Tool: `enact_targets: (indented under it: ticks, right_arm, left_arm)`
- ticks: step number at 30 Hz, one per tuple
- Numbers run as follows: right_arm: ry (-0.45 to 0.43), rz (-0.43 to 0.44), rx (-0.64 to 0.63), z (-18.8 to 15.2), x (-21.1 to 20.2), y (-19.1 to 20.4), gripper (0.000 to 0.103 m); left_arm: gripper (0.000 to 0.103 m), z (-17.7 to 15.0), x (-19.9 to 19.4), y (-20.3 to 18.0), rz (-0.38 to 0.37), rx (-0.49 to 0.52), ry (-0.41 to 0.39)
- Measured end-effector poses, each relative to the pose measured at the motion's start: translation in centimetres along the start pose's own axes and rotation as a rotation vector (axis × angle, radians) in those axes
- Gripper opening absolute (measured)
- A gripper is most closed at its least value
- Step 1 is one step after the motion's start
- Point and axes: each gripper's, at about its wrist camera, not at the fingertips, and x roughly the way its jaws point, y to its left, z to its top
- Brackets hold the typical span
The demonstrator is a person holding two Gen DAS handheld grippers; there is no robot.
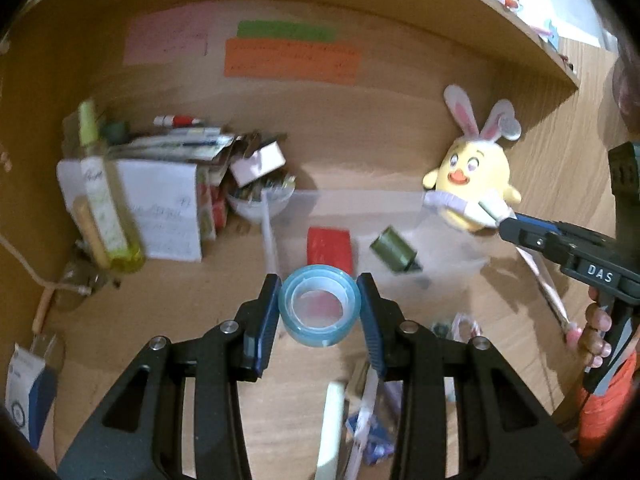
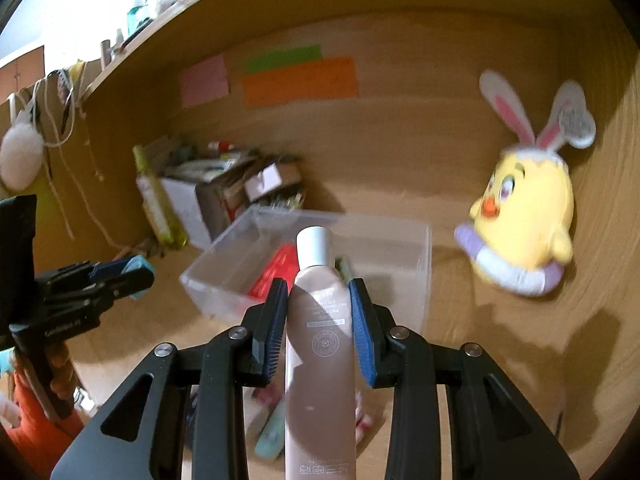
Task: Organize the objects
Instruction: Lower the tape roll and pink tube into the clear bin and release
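My left gripper (image 1: 319,304) is shut on a blue roll of clear tape (image 1: 319,305), held above the desk in front of a clear plastic bin (image 1: 360,204). The bin holds a red flat object (image 1: 329,245) and a dark green cylinder (image 1: 394,249). My right gripper (image 2: 319,312) is shut on a pinkish-brown tube with a white cap (image 2: 319,332), held just before the same bin (image 2: 412,248). The right gripper also shows in the left wrist view (image 1: 508,226), and the left gripper with the tape shows in the right wrist view (image 2: 138,266).
A yellow chick plush with bunny ears (image 1: 474,184) sits right of the bin. A cluttered pile of papers, boxes, a bowl and a green bottle (image 1: 102,200) stands at the left. Loose items (image 1: 368,412) lie on the desk near me. A shelf (image 1: 500,24) overhangs.
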Motion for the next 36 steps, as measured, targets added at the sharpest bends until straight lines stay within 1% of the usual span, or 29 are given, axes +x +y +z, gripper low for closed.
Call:
enact_targets:
  ticks: [5, 7, 10, 14, 19, 23, 27, 32, 34, 36]
  right_arm:
    - [-0.018, -0.030, -0.023, 2.7, 1.9, -0.3, 0.029]
    - [-0.017, -0.060, -0.045, 3.6, 3.2, -0.3, 0.029]
    - [0.005, -0.073, -0.059, 4.3, 5.1, -0.6, 0.029]
    - [0.069, -0.086, -0.091, 4.4, 8.5, -1.0, 0.029]
    - [0.205, -0.054, -0.101, 3.1, 12.7, -1.8, 0.029]
    - [0.276, -0.021, -0.104, 2.3, 14.5, -2.3, 0.029]
    - [0.325, -0.028, -0.122, 2.2, 15.7, -2.3, 0.028]
    - [0.382, -0.043, -0.115, 2.1, 16.6, -2.5, 0.028]
    - [0.388, -0.046, -0.112, 2.3, 16.5, -2.5, 0.029]
    - [0.374, -0.051, -0.111, 2.5, 15.8, -2.4, 0.029]
  left_arm:
    - [0.038, 2.5, 2.3, -0.5, -0.018, 0.006, 0.007]
    - [0.038, 3.4, 3.7, -0.7, -0.015, 0.012, 0.022]
    - [0.038, 4.2, 5.9, -0.9, -0.018, 0.016, 0.058]
    - [0.038, 4.8, 8.9, -1.1, -0.020, 0.023, 0.111]
    - [0.038, 4.5, 12.3, -1.3, -0.029, 0.034, 0.190]
    - [0.038, 3.8, 14.0, -1.5, -0.034, 0.051, 0.236]
    - [0.038, 3.3, 14.9, -1.7, -0.048, 0.057, 0.273]
    - [0.039, 3.5, 14.6, -1.8, -0.063, 0.063, 0.273]
    - [0.039, 3.6, 14.1, -1.7, -0.063, 0.065, 0.263]
    - [0.040, 3.8, 13.5, -1.7, -0.061, 0.067, 0.249]
